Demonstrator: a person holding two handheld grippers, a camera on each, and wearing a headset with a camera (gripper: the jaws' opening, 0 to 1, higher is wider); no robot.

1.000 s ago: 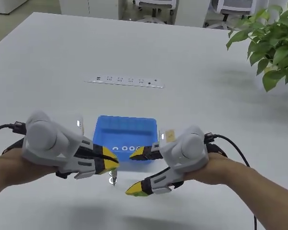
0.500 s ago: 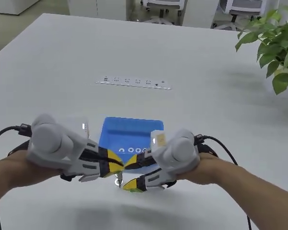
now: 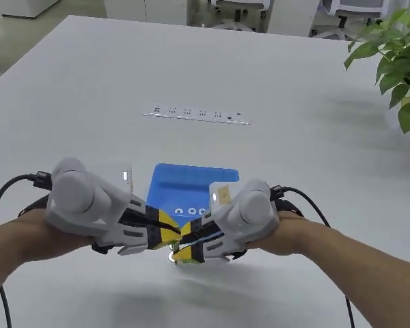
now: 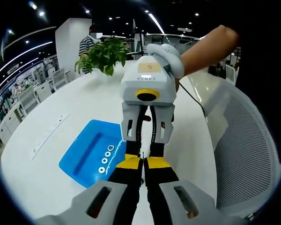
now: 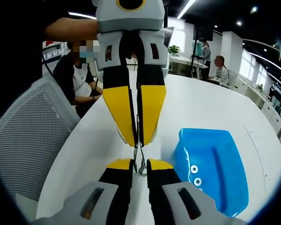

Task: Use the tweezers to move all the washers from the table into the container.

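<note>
Clamping the tweezers [image 5: 137, 152], left gripper [image 4: 141, 161] and right gripper [image 5: 140, 165] meet, washer [image 5: 143, 171] at their tips.

Left gripper [image 3: 165, 231]: rounded grey housing, black jaws tipped yellow, lower left of frame.
Right gripper [image 3: 188, 246]: same grey, black and yellow; pale square label [image 3: 222, 195] on top.
Cables [image 3: 27, 179]: black, one trailing from each housing.
</note>
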